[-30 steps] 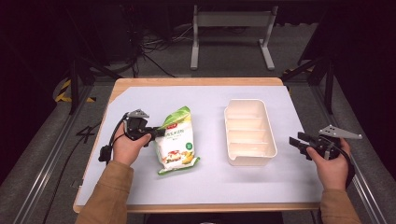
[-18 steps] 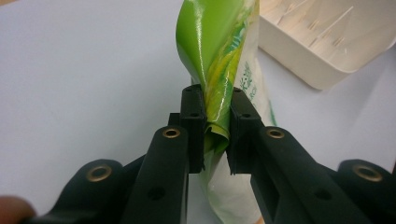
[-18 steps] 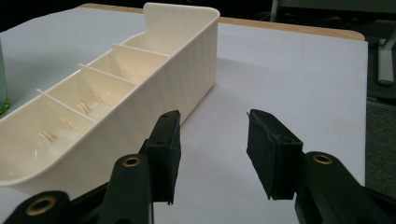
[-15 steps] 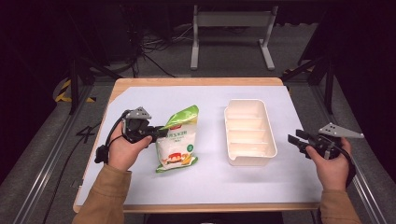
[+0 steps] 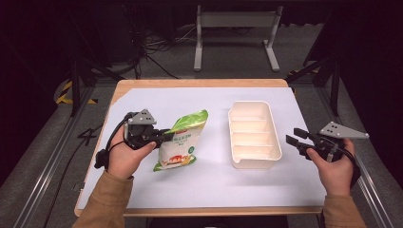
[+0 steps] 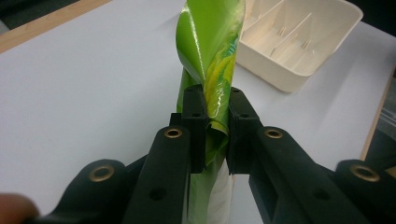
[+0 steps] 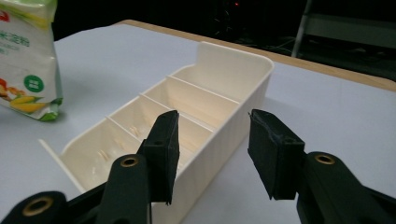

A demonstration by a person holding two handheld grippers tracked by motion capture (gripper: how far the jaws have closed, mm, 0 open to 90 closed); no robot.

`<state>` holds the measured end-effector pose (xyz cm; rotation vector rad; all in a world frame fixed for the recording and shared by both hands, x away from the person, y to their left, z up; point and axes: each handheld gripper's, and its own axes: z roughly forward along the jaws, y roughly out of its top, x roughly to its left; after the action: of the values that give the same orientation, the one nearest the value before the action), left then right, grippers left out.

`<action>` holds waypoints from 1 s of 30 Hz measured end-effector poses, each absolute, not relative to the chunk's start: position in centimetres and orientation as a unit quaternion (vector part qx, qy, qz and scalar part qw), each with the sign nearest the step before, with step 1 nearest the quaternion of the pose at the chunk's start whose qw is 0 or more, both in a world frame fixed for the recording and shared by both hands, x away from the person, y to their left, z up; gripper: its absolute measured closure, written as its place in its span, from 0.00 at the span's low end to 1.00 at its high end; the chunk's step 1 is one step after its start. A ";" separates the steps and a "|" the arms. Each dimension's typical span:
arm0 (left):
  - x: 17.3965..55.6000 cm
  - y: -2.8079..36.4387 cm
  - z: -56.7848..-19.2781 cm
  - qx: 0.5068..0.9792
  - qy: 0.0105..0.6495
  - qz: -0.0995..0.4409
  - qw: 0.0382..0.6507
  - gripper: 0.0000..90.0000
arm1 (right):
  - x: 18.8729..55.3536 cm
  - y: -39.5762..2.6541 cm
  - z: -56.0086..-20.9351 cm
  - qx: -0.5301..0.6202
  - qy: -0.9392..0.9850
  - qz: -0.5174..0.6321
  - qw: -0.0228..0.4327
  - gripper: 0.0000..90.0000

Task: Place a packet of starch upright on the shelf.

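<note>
We pinch the soft, crinkly green-and-white snack bag by its edge, left gripper fingers clamped, right gripper fingers apart, empty.

Open white desk lies all along the near side of the divided tray, and behind it too. Left of the tray there's a clear lane, then the snack bag blocks the way. Right of the tray, bare surface runs to the edge.
</note>
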<state>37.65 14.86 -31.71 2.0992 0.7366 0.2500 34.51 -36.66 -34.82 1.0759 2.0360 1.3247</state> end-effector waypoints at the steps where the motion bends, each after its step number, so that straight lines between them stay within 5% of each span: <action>1: 37.6 14.9 -31.6 0.843 0.295 0.100 0.439 0.90 | 34.4 -36.4 -34.6 0.387 0.745 0.487 0.240 0.59; 30: 33.5 10.9 -29.6 0.860 0.191 0.087 0.465 0.90 | 33.0 -26.4 -32.9 0.258 0.813 0.489 0.185 0.52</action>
<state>33.52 10.90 -29.55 2.1131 0.4688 0.2148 32.97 -26.42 -32.91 0.7280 2.2904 1.3777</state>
